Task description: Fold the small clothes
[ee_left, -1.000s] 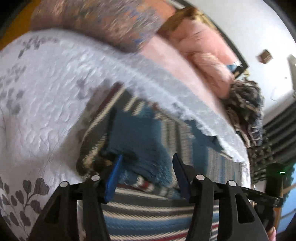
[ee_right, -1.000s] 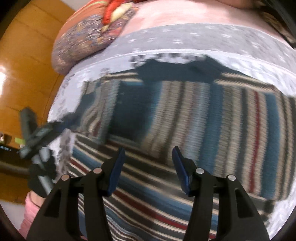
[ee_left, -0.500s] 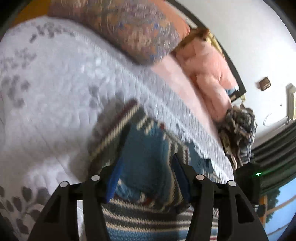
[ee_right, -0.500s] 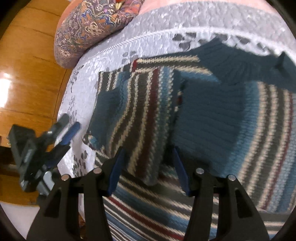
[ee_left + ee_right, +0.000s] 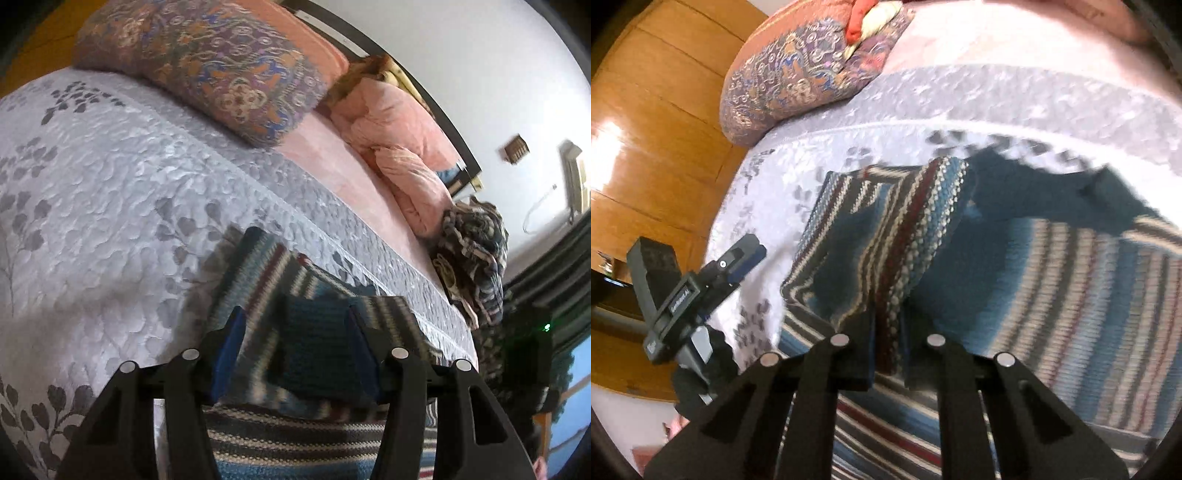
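Striped knit sweater (image 5: 1052,280) in teal, cream, dark grey and maroon bands, spread on a grey leaf-patterned bedspread (image 5: 110,206). One sleeve (image 5: 886,236) folded across the body, its plain teal cuff (image 5: 317,343) lying on the stripes. Solid teal neckline toward the pillows.

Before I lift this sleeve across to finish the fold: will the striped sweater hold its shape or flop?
Likely flop: the striped sweater is soft knit, its sleeve already draping from the right gripper. The chunky yarn probably grips well between the fingers. It may drag on the textured bedspread.
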The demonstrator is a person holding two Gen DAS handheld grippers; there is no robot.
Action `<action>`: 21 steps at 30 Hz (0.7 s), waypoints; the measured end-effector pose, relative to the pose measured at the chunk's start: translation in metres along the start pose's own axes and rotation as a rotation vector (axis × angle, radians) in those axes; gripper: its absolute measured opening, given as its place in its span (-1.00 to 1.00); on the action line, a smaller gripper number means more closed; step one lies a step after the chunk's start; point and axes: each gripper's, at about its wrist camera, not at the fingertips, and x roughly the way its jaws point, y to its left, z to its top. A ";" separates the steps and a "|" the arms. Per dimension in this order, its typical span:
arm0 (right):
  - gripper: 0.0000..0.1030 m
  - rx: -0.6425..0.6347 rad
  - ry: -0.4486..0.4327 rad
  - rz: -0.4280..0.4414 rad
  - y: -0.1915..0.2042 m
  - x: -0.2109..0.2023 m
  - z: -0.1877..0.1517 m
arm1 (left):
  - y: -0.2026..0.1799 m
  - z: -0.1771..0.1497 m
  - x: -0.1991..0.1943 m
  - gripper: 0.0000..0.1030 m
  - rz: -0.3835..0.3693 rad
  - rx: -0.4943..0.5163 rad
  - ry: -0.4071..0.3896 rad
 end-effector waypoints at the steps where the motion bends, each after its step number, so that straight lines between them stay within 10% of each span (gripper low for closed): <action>1: -0.83 -0.003 -0.004 -0.018 -0.006 -0.004 -0.002 | -0.004 -0.003 0.004 0.08 -0.002 0.016 0.011; 21: -0.62 -0.002 -0.001 -0.198 -0.034 0.009 -0.012 | 0.000 -0.032 0.053 0.08 0.020 0.057 0.174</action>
